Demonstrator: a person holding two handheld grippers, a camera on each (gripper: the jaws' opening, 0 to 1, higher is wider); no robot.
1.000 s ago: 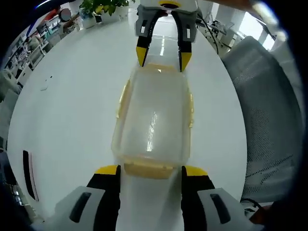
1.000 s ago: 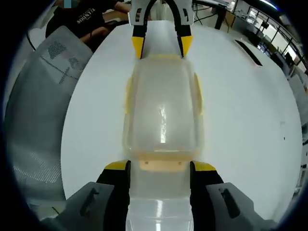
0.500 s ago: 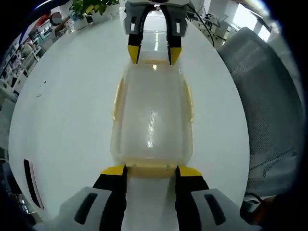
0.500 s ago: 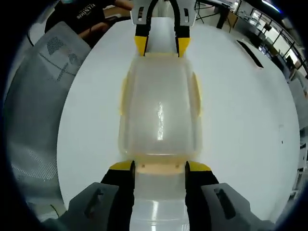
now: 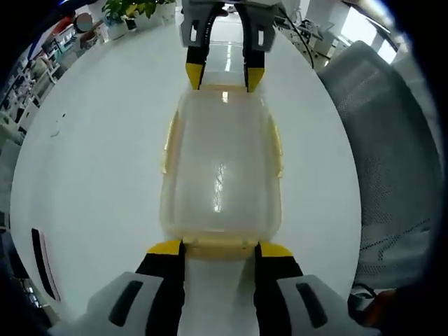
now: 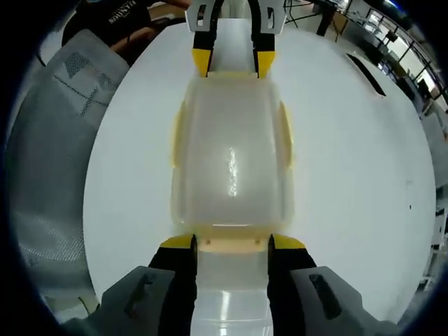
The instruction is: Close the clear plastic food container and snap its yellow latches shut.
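grey chair beside table, plant beyond

Latch under my left gripper: I can't tell whether it is snapped; the jaw tips cover its ends.
Latch under my right gripper: same, seating unclear.
Side latches: blurred through the container wall.
Mesh chair: cut off by the right edge.
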